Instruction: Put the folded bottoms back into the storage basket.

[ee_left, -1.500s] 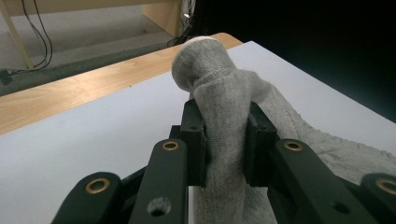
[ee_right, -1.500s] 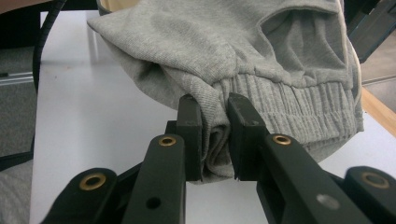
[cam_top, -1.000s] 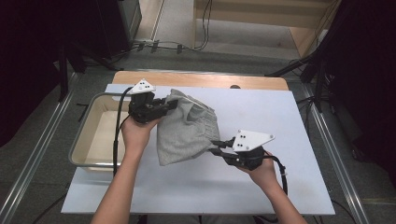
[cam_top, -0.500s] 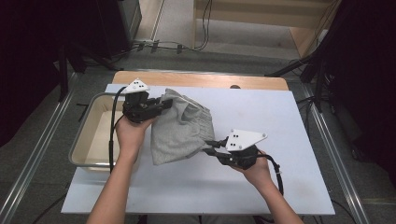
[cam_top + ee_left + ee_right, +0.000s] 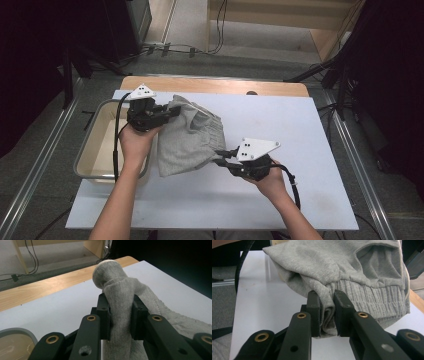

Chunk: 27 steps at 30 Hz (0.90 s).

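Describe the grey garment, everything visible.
The grey garment is a soft knit, sweatshirt-like fabric with a ribbed elastic band along one edge. It is bunched and folded, draped on the white table beside the tray. The left gripper is shut on a rolled corner; the right gripper is shut on a fold at the band.
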{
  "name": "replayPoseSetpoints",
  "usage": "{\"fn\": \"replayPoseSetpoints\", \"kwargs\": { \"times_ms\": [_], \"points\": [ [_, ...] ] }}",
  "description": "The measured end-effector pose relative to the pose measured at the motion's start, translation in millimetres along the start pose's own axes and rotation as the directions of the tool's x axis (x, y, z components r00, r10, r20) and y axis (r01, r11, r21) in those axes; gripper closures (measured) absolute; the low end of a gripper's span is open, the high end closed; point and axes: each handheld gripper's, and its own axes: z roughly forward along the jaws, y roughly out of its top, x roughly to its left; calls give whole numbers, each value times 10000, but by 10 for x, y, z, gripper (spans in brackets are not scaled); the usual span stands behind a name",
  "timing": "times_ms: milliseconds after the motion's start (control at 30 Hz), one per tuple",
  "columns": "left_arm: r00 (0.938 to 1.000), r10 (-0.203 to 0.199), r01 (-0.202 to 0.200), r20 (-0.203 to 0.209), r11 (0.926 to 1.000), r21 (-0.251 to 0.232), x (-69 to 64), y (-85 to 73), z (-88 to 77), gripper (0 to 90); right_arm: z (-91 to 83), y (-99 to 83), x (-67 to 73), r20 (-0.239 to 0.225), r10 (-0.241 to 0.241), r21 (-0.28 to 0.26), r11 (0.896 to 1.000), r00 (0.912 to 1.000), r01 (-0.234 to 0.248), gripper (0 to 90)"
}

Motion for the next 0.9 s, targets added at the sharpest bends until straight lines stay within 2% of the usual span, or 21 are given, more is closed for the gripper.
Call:
{"fn": "replayPoseSetpoints", "kwargs": {
  "times_ms": [900],
  "points": [
    [9996,-59,61,-265,10000,61,172,-37,-156,739,210,146,29,-280,-89,81,9999,9996,91,744]
  ]
}}
